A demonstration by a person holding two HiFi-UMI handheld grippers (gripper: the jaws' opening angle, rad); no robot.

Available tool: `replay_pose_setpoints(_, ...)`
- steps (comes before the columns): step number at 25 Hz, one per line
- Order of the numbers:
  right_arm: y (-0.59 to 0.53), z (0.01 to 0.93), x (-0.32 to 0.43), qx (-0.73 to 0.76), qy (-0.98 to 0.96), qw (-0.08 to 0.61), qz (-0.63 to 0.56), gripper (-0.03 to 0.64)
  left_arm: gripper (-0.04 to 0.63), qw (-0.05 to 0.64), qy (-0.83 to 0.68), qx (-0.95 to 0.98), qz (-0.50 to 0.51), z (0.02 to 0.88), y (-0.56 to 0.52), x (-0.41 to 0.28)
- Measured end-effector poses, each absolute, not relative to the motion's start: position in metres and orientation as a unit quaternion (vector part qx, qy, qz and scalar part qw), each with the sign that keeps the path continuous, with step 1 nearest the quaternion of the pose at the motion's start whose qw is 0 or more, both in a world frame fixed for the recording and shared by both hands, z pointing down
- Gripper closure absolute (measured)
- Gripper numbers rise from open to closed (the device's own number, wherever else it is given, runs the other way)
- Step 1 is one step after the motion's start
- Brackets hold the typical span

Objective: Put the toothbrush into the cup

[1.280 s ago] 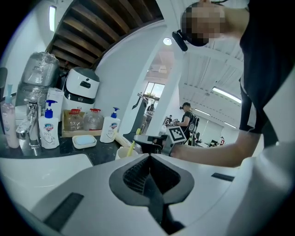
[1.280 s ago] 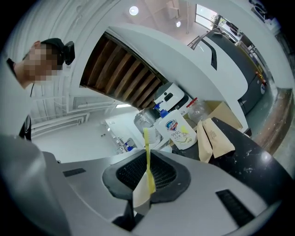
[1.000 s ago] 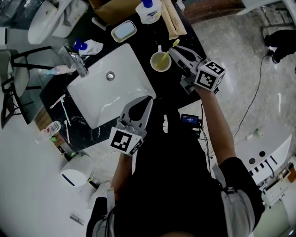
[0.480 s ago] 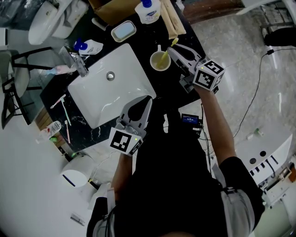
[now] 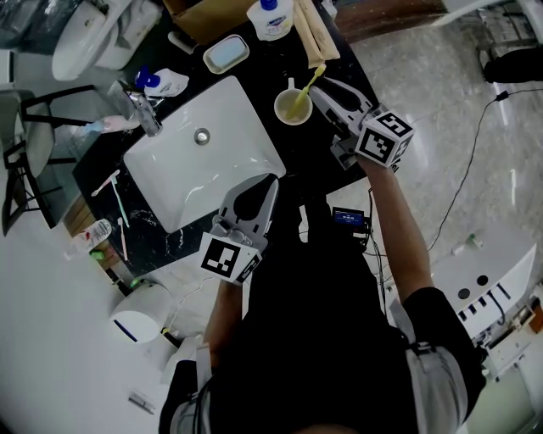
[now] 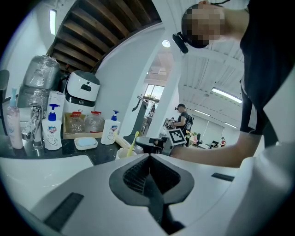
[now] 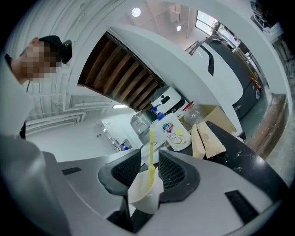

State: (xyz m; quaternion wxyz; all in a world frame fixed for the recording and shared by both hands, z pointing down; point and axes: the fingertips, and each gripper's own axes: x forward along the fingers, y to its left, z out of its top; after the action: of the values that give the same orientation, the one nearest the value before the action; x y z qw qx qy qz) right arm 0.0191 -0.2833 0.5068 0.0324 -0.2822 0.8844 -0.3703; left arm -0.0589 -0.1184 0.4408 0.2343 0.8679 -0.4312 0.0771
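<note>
Toothbrush point(image 5: 305, 88): yellow, standing bristle end up in the cup point(image 5: 278, 110) and leaning toward 1 o'clock, its head sticking out past the rim.
Cup: white, sitting on the black tabletop point(image 5: 259, 76), off the sink's point(image 5: 182, 182) 2 o'clock corner.
Right claw point(image 5: 321, 91): jaws standing apart and gripping nothing; in the right gripper view the cup with its brush is showing in the gap between them, with the pads clear of the brush handle. In the head view the tips are hovering just beside the cup, at its 3 o'clock side.
Right arm point(image 5: 394, 220): forearm stretching out from the body toward 11 o'clock, marker cube point(image 5: 386, 140) facing up.
Left claw point(image 5: 271, 180): jaws pressed together with nothing between them, pointing toward 1 o'clock over the sink's near edge, well apart from the cup.
Left arm point(image 5: 222, 305): tucked close to the body, reaching only a short way forward.
Background: soap dish point(image 5: 226, 54) and pump bottle point(image 5: 271, 17) sitting beyond the sink, toward 12 o'clock; faucet point(image 5: 140, 114) at the sink's 10 o'clock side.
</note>
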Motion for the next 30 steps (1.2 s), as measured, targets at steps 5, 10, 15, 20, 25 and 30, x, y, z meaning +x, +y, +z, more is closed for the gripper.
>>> replay_pose_setpoints(5, -0.270, 0.490, 0.028, -0.302, 0.898, 0.017, -0.321, 0.521, 0.583, 0.230, -0.432, 0.869, 0.077, 0.437, -0.114, -0.060)
replay_pose_setpoints(10, -0.246, 0.458, 0.026, -0.310, 0.923, -0.005, -0.229, 0.584, 0.583, 0.213, -0.430, 0.874, 0.077, 0.432, -0.109, -0.061)
replay_pose_setpoints(15, -0.207, 0.422, 0.012, -0.284, 0.945, -0.017, -0.162, 0.595, 0.583, 0.197, -0.426, 0.880, 0.071, 0.420, -0.103, -0.058)
replay_pose_setpoints(20, -0.165, 0.388, 0.001, -0.269, 0.955, -0.019, -0.126, 0.595, 0.583, 0.175, -0.422, 0.887, 0.060, 0.403, -0.095, -0.056)
replay_pose_setpoints(25, -0.125, 0.371, -0.009, -0.263, 0.957, -0.005, -0.119, 0.595, 0.583, 0.153, -0.414, 0.896, 0.050, 0.387, -0.087, -0.052)
replay_pose_setpoints(30, -0.093, 0.376, -0.013, -0.257, 0.956, -0.014, -0.141, 0.595, 0.583, 0.142, -0.414, 0.898, 0.041, 0.379, -0.081, -0.049)
